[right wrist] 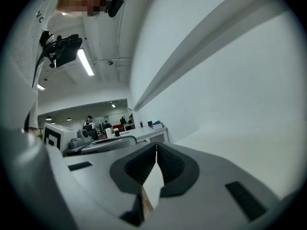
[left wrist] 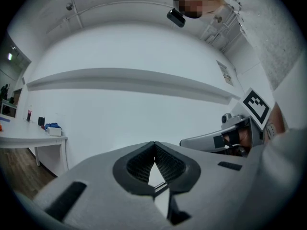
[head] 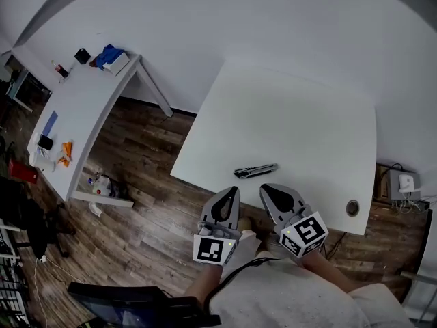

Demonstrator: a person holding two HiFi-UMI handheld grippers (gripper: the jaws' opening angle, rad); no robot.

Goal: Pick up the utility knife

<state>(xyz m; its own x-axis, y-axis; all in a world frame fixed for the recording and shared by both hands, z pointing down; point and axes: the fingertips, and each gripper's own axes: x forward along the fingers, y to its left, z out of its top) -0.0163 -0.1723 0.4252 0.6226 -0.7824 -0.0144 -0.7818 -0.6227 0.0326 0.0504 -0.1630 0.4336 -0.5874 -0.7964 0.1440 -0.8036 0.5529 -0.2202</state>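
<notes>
Head view: a dark grey and silver utility knife (head: 256, 171) lies flat on the large white rectangular table (head: 287, 115). It sits close to the table's near edge, its length roughly parallel to that edge.

The left gripper (head: 234, 191), grey with a black-and-white marker cube, is at the near edge just below the knife's left end. The right gripper (head: 265, 188), of the same make, is just beside it, below the knife's right half. Both point toward the knife. Neither is seen touching it.

Left gripper view: the ribbed black pads (left wrist: 165, 163) meet at the tips and nothing is held between them. The jaws face a white wall, and the right gripper shows at the right of the frame.

Right gripper view: the jaws are closed tip to tip and empty, with the white table top ahead of them.

A round cable grommet (head: 352, 208) sits near the table's near right corner. A second white table (head: 82, 108) carrying small clutter stands well apart to the left, on the brown wood-plank floor (head: 136, 231).
</notes>
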